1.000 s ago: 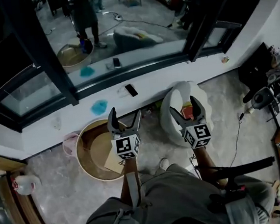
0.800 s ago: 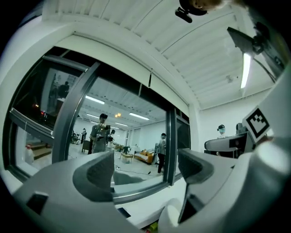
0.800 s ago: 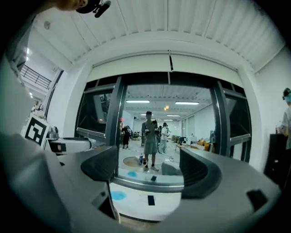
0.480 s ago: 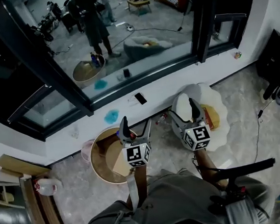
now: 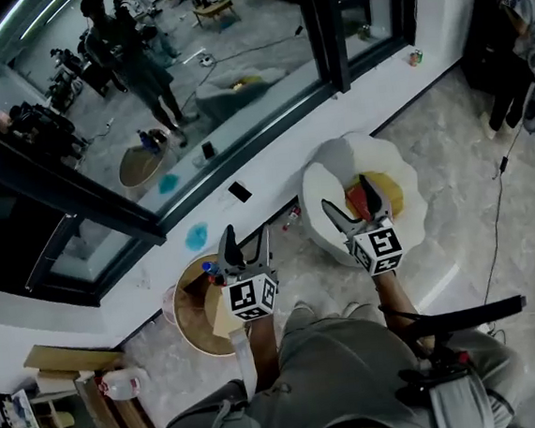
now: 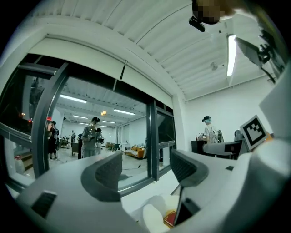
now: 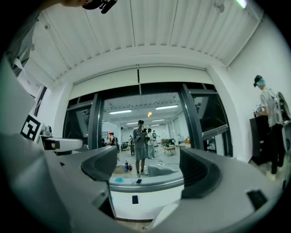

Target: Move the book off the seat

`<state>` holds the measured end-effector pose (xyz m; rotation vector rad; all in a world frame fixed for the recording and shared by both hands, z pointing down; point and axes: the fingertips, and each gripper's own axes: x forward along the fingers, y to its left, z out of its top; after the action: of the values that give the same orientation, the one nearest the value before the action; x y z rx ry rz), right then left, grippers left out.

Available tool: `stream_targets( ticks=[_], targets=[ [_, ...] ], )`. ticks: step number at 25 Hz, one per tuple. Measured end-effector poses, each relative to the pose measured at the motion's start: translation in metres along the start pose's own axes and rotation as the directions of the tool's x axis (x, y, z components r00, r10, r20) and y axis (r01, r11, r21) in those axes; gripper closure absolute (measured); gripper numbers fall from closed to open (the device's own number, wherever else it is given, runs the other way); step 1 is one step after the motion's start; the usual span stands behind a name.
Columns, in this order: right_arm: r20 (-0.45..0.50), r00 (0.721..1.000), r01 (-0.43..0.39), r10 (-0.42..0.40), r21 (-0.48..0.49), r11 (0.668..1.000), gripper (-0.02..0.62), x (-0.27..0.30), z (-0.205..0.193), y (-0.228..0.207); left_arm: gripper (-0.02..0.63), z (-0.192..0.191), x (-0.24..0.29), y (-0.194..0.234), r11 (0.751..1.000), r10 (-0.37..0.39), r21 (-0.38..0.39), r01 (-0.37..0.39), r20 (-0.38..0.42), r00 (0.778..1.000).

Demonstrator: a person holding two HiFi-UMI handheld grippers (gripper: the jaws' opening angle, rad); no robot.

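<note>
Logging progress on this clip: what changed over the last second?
The person shifted along the window, carrying both grippers; more of the white seat shows. Jaws of the left gripper have just been closing, nothing between them. Unchanged: book on the seat, right gripper open, empty.

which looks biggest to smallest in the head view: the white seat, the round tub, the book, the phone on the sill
1. white seat
2. round tub, somewhat smaller, though partly hidden
3. book, only partly showing, lying in the seat
4. phone, smallest, but farther from the camera, so the gap to the book is unsure
</note>
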<state>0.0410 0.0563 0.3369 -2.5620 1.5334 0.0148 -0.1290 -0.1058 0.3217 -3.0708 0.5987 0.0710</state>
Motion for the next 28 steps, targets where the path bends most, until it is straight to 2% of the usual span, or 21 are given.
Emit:
stream_targets(
  ticks=[6,10,14,17,19,21,23,25,28],
  targets=[
    [0.077,0.991,0.107,-0.108,0.023,0.994,0.160,-0.043,0.015,-0.068,0.259,0.003,0.050,-0.062,0.992,-0.115,0.052,0.116,-0.023,0.993],
    [0.089,0.971,0.221,-0.222,0.012,0.975,0.160,-0.086,0.011,-0.120,0.250,-0.003,0.093,-0.126,0.970,-0.236,0.062,0.236,0.003,0.972],
    [0.069,0.931,0.361,-0.358,-0.027,0.932,0.160,-0.130,0.011,-0.192,0.218,-0.027,0.150,-0.197,0.942,-0.335,0.022,0.334,0.019,0.942],
    [0.032,0.907,0.420,-0.419,-0.085,0.903,0.160,-0.144,0.021,-0.248,0.198,-0.046,0.208,-0.251,0.921,-0.388,-0.040,0.388,0.010,0.922],
    [0.013,0.901,0.431,-0.433,-0.135,0.892,0.160,-0.144,0.035,-0.278,0.187,-0.043,0.242,-0.281,0.910,-0.406,-0.076,0.408,0.043,0.913],
    [0.002,0.897,0.438,-0.443,-0.152,0.886,0.160,-0.135,0.040,-0.295,0.187,-0.040,0.266,-0.293,0.909,-0.399,-0.097,0.405,0.076,0.914],
    [-0.024,0.894,0.440,-0.447,-0.144,0.887,0.160,-0.119,0.040,-0.316,0.187,-0.046,0.292,-0.305,0.903,-0.397,-0.154,0.402,0.063,0.916],
    [-0.049,0.906,0.409,-0.421,-0.158,0.899,0.160,-0.102,0.043,-0.331,0.187,-0.046,0.311,-0.321,0.894,-0.404,-0.185,0.409,0.064,0.912],
    [-0.055,0.932,0.343,-0.360,-0.196,0.919,0.160,-0.074,0.053,-0.342,0.187,-0.042,0.335,-0.331,0.895,-0.403,-0.169,0.412,0.087,0.911]
  ],
)
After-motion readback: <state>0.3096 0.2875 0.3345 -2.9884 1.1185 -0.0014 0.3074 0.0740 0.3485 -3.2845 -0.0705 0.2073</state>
